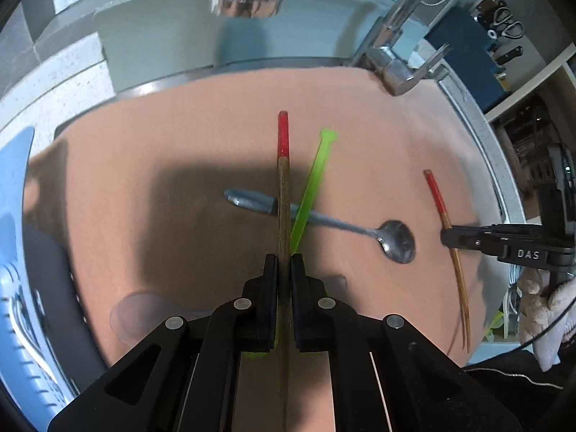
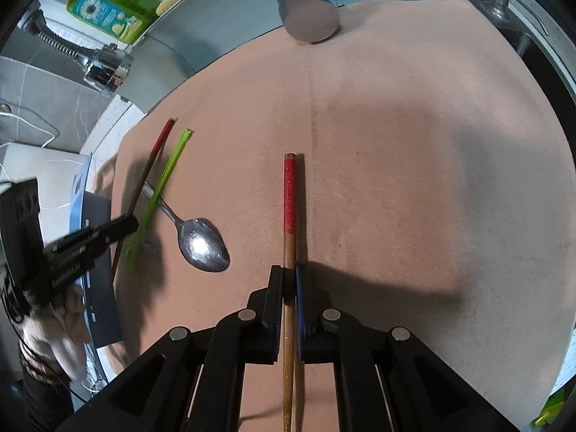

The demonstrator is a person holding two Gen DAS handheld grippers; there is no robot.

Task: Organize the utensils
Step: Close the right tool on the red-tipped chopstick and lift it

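Left wrist view first: my left gripper (image 1: 284,264) is clamped on a thin wooden chopstick with a red-painted end (image 1: 283,194), gripped along the bare shaft; whether it is lifted off the mat I cannot tell. Under it a steel spoon with a grey handle (image 1: 324,221) and a translucent green plastic pick (image 1: 310,190) lie crossed on the salmon-pink felt mat (image 1: 180,136). My right gripper (image 2: 288,277) pinches the matching red-tipped chopstick (image 2: 289,216) mid-shaft. Both sticks look light, stiff and smooth, so they may swivel in the pads; gripping nearer the middle should steady them.
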